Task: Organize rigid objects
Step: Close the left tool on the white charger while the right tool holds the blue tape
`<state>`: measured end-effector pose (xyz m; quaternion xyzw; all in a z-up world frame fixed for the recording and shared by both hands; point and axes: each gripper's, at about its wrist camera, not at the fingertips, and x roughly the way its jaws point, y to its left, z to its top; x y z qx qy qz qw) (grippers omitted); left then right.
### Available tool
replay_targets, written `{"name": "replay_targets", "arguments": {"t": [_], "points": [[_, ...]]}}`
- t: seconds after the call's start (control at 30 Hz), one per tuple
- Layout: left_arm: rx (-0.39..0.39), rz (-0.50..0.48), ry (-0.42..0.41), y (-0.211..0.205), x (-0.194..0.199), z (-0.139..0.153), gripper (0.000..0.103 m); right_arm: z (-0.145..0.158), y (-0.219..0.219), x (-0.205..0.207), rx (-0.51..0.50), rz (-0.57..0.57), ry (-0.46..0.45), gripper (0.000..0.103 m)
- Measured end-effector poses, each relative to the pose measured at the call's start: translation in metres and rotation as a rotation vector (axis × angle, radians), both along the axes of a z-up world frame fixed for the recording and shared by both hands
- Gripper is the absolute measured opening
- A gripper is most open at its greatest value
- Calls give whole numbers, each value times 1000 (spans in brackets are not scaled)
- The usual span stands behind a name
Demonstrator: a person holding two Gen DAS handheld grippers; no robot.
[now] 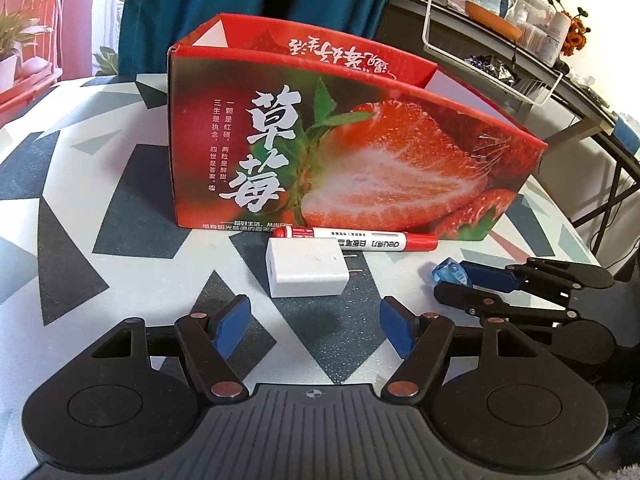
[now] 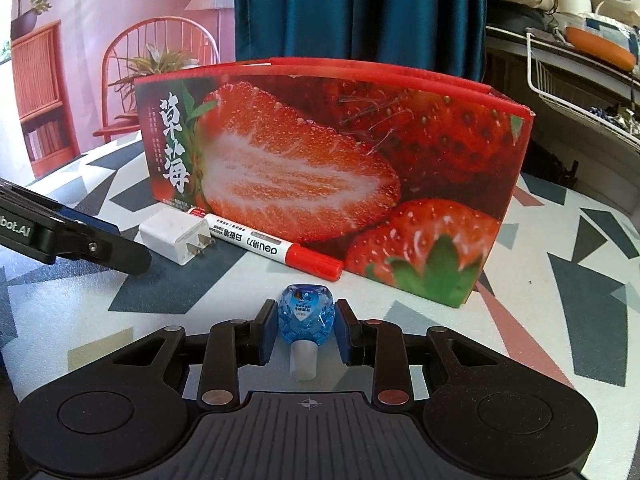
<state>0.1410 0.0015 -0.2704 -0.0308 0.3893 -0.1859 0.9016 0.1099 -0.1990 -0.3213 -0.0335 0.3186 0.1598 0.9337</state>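
Note:
A small blue bottle (image 2: pixel 306 312) with a white cap lies on the patterned table, cap toward the camera. My right gripper (image 2: pixel 306 332) is shut on it, both blue pads against its sides. In the left wrist view the same bottle (image 1: pixel 448 274) shows at the tips of the right gripper (image 1: pixel 452 280). My left gripper (image 1: pixel 315 326) stands open with nothing between its pads. Just beyond it lies a white charger (image 1: pixel 306 272). A red-and-white marker (image 1: pixel 356 239) lies along the foot of the red strawberry box (image 1: pixel 340 152), which is open at the top.
The table (image 1: pixel 120 240) wears a grey, white and dark triangle cloth. A teal curtain (image 1: pixel 260 0) hangs behind the box. To the right, a dark shelf carries a white wire basket (image 1: pixel 492 60) and clutter. A red chair (image 2: pixel 160 60) stands at the back left.

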Motion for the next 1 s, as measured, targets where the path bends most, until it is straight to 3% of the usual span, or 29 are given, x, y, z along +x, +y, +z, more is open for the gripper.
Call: {"name": "replay_targets", "arguments": {"t": [0.33,0.47,0.67,0.77,0.9,1.0], "points": [[33,84,0,-14,22,5,70,-1,-1,0,11,0,-2,28],[99,82,-29,-34,29,3,65,-1,-3,1,28,4,5,28],[126,153,-29,-40,34,-1,63,-1,-5,1,39,5,7,29],[125,163,-32,-39,34,-4,63,-1,-7,2,53,7,10,29],[116,154,-43,-41,33,-4,51,-1,-8,2,60,7,12,29],[107,161,-44,-37,30,-3,50,-1,-9,3,68,7,14,29]]}}
